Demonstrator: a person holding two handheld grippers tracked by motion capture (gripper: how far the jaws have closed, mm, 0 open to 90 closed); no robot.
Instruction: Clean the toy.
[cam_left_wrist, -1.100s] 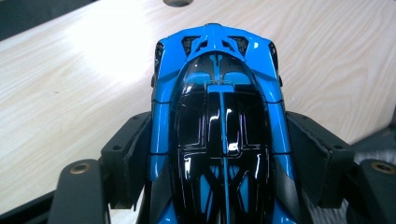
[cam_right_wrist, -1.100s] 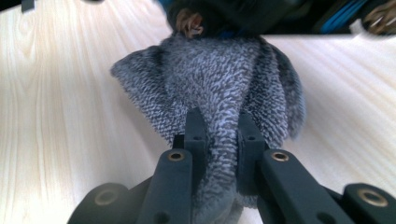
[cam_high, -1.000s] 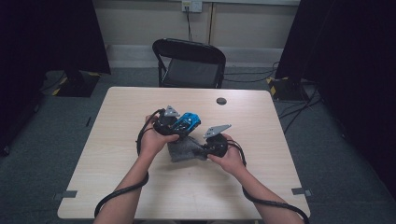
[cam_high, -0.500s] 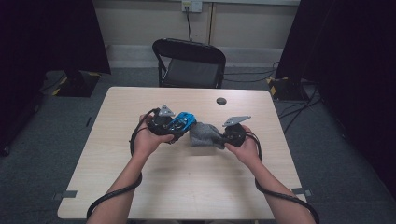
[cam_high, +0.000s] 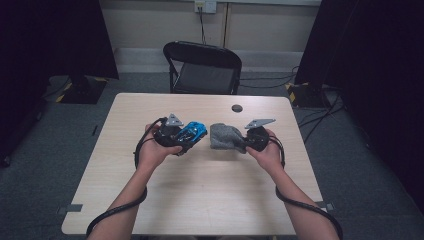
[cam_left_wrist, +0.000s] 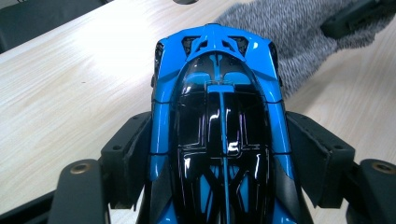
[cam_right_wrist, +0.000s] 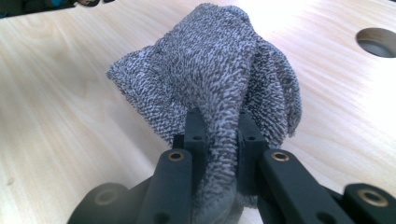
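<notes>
Left tool clamps blue toy car by its sides, car betw. both jaws, nose pointing away, over worktop centre. Right tool pinches grey cloth tight; cloth bunches ahead of jaws, just right of car, w/ small gap.

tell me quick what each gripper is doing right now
Left gripper: closed on the blue toy car, jaws against its sides.
Right gripper: shut on the grey cloth.
</notes>
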